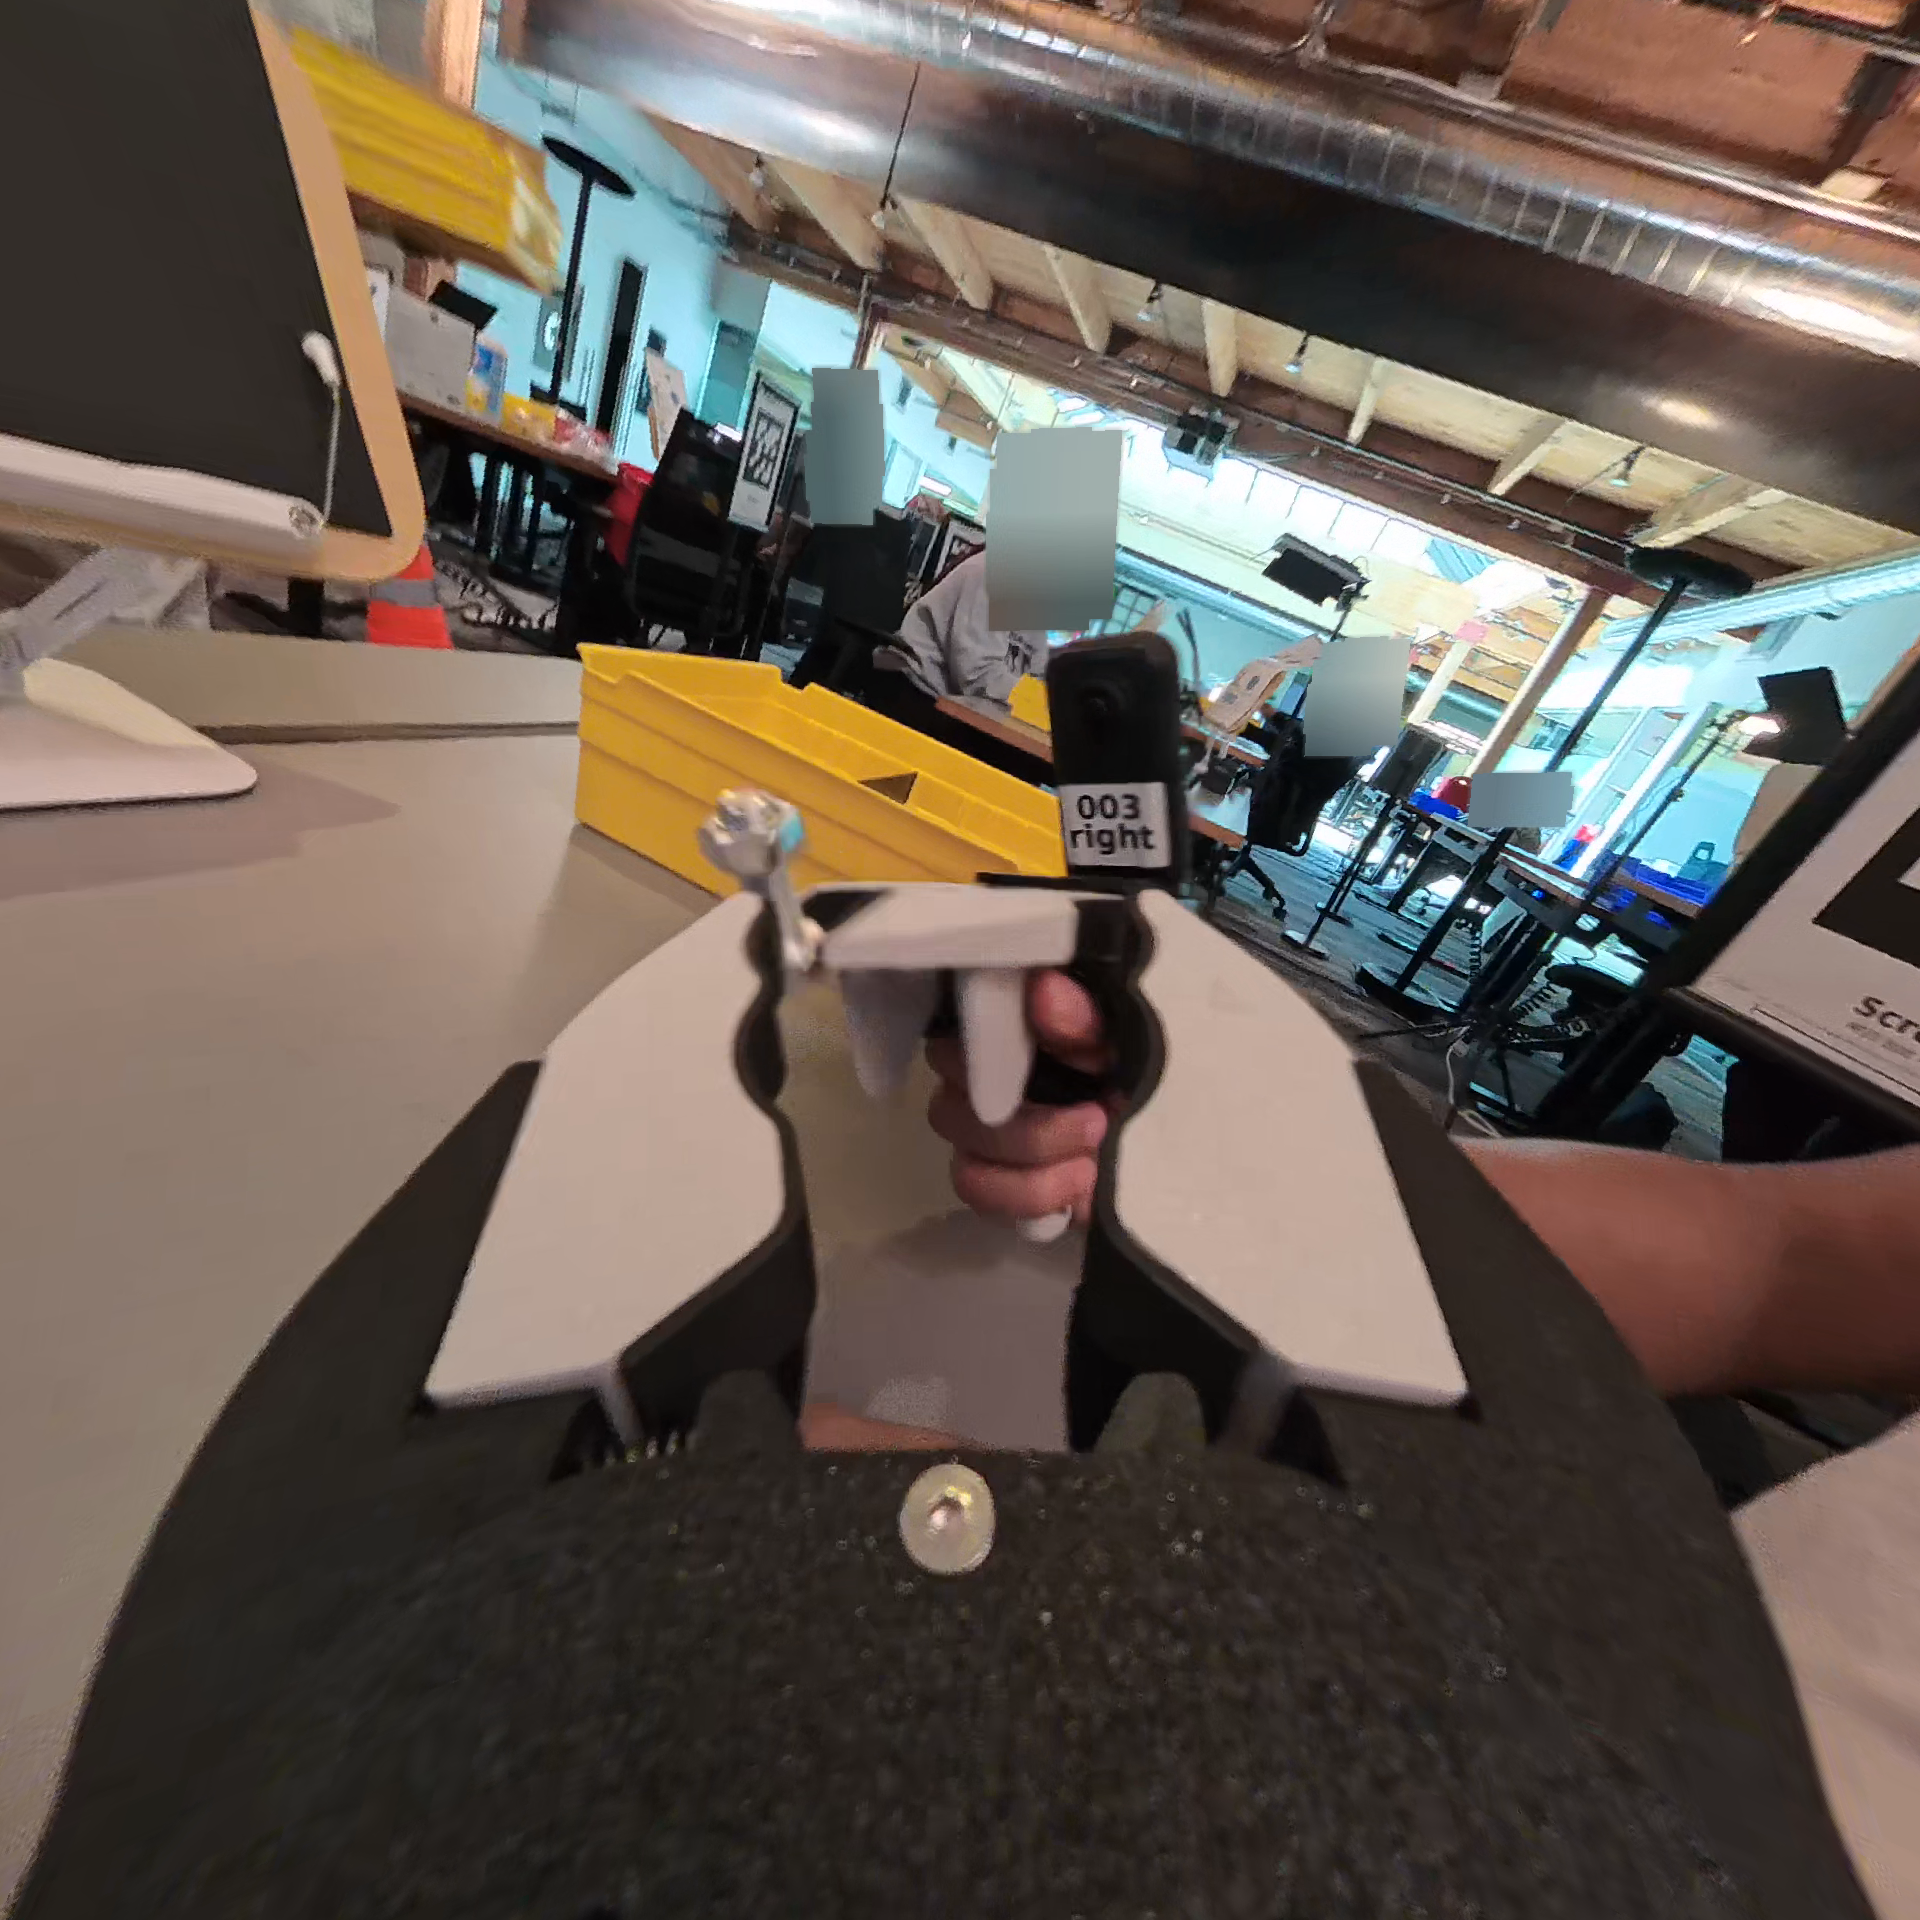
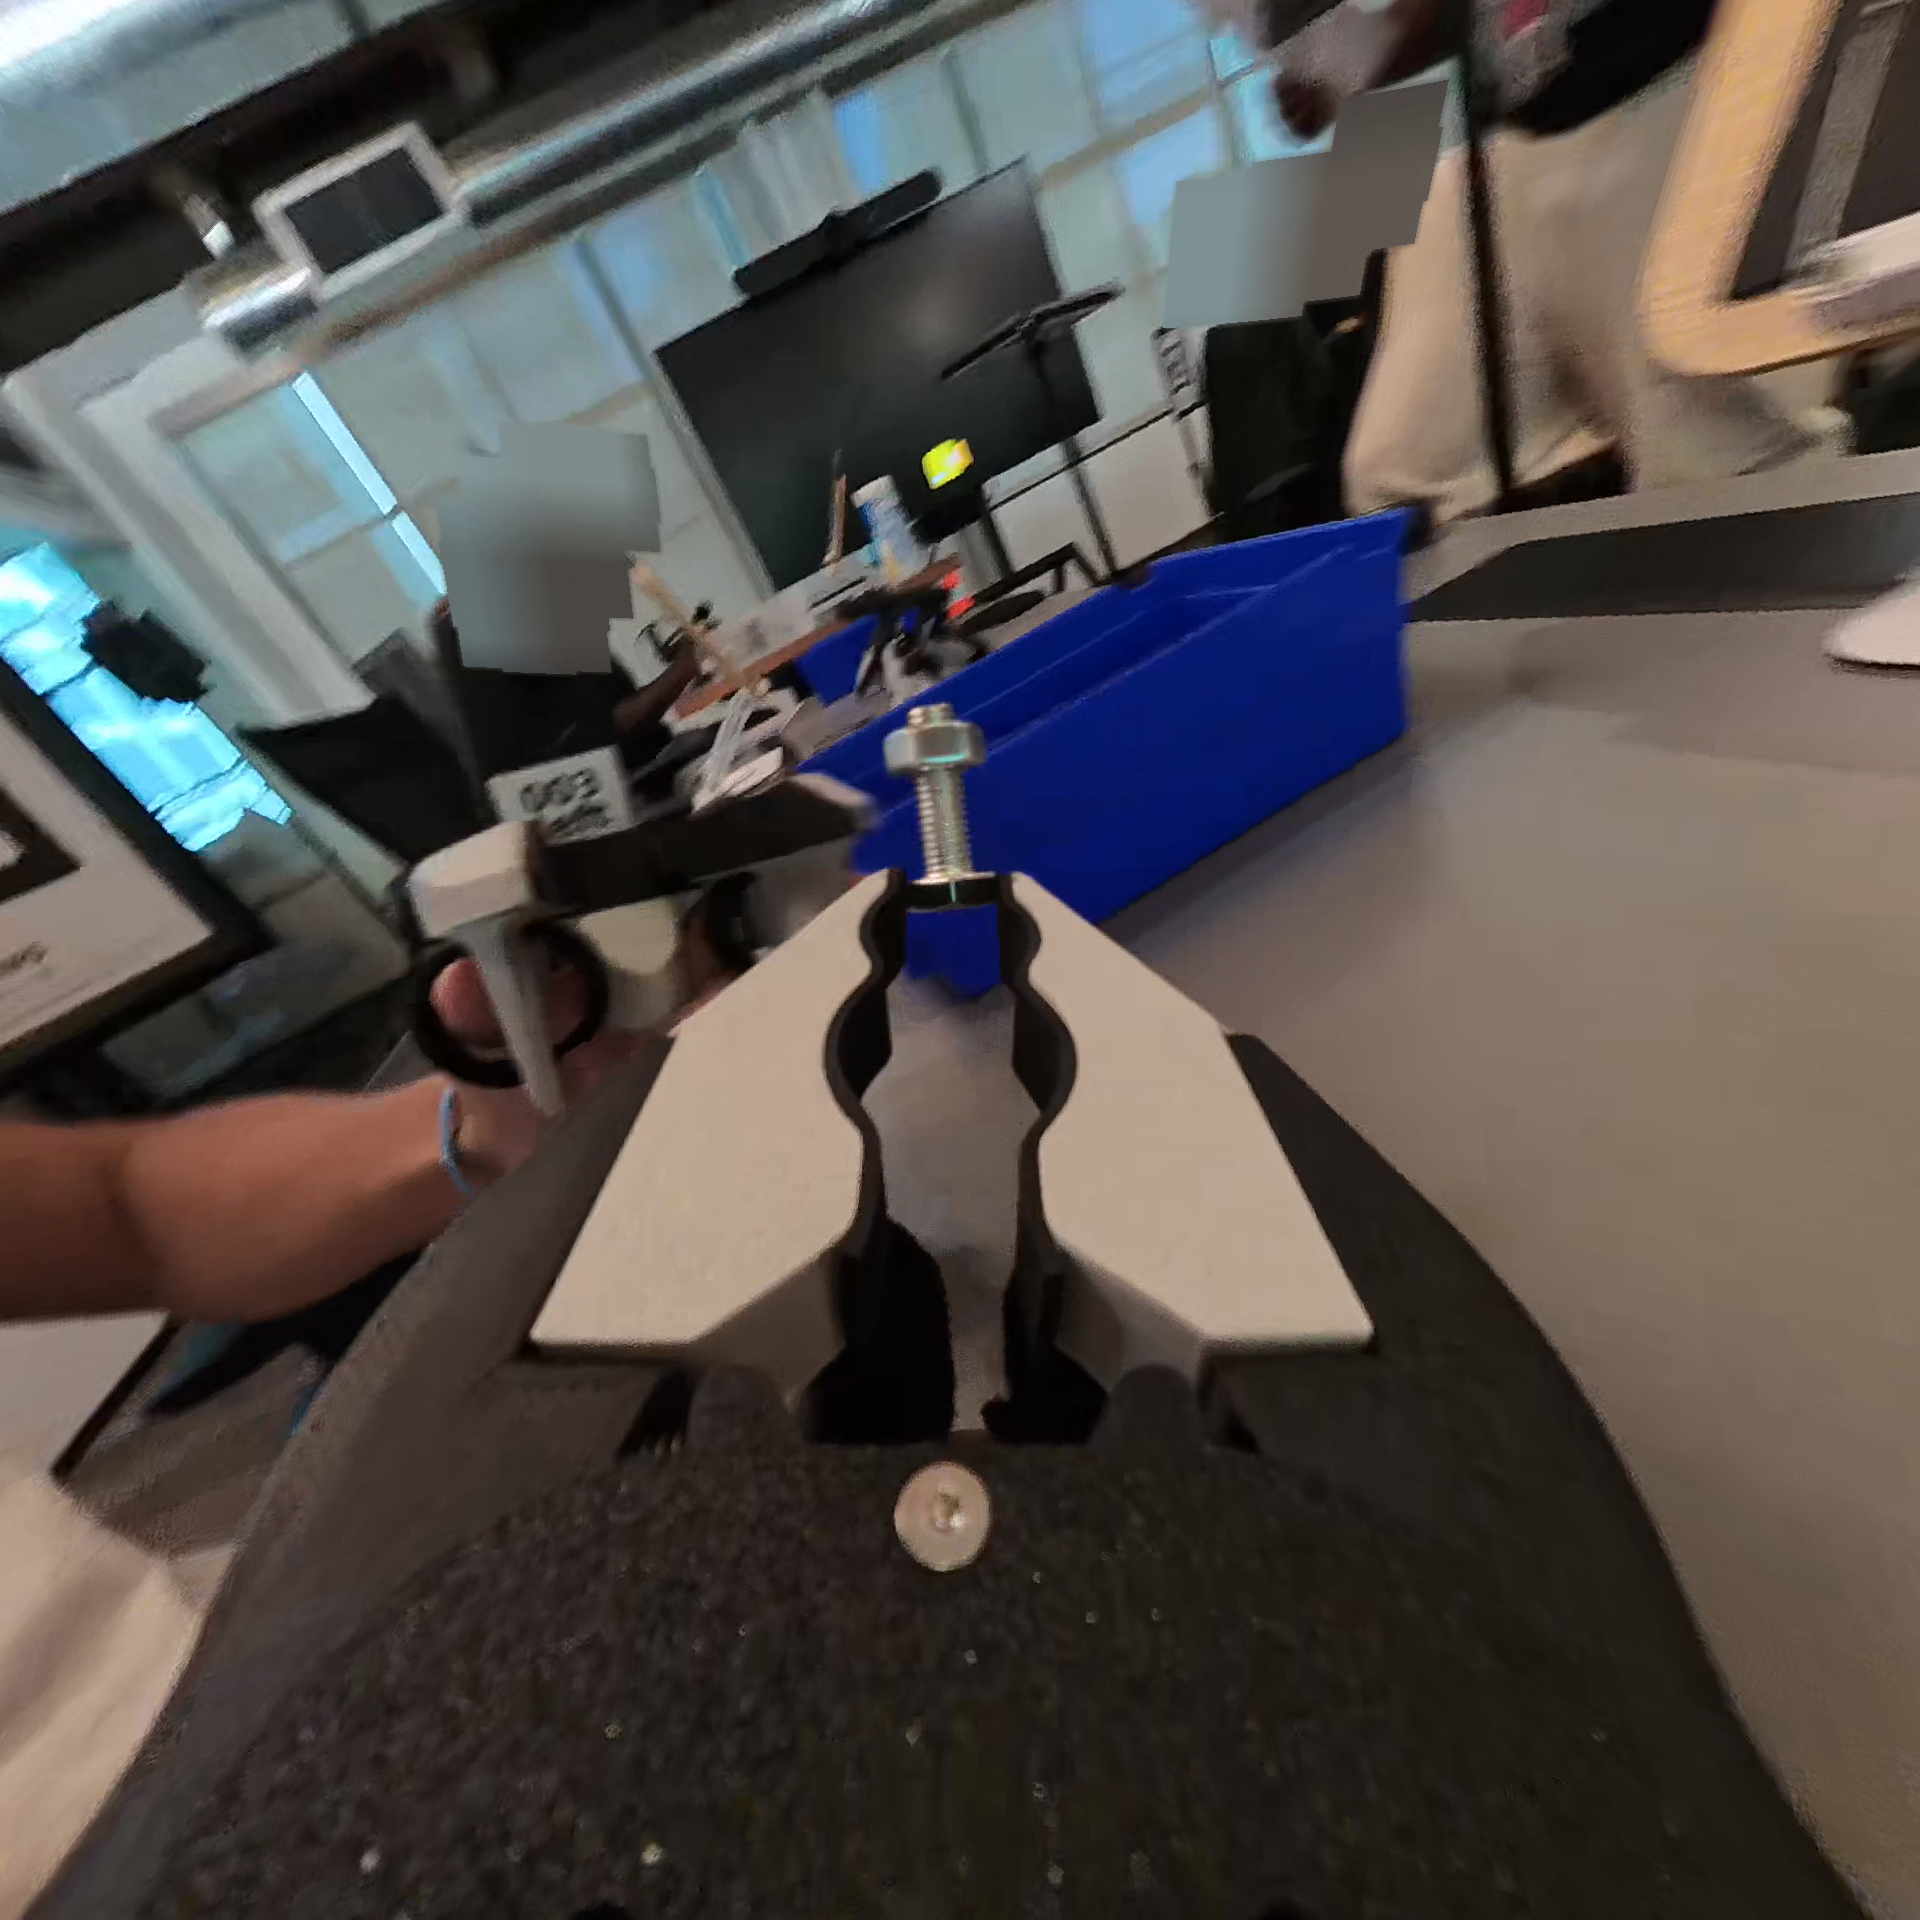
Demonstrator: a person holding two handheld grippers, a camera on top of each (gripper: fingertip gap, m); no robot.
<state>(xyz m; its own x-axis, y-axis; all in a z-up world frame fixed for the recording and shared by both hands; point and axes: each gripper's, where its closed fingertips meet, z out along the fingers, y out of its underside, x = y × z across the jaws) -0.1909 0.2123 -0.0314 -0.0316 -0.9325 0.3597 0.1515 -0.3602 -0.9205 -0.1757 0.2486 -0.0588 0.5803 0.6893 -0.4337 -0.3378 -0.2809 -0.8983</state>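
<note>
My right gripper (image 2: 945, 888) is shut on the head of a silver bolt (image 2: 940, 821), which stands upright out of its tips with a nut (image 2: 932, 743) near the top. In the left wrist view the right gripper (image 1: 821, 951) reaches in from the right, held by a hand, and the bolt (image 1: 777, 899) with its nut (image 1: 750, 831) sits just by my left finger's tip. My left gripper (image 1: 951, 914) is open and empty, its jaws wide apart. In the right wrist view its tip (image 2: 847, 805) is just left of the bolt's thread.
A yellow bin (image 1: 727, 769) stands on the grey table (image 1: 260, 1039) behind the grippers. A blue bin (image 2: 1195, 707) stands behind the bolt. A white monitor stand (image 1: 104, 748) is at the left, a framed board (image 1: 1818, 883) at the right. People sit at desks beyond.
</note>
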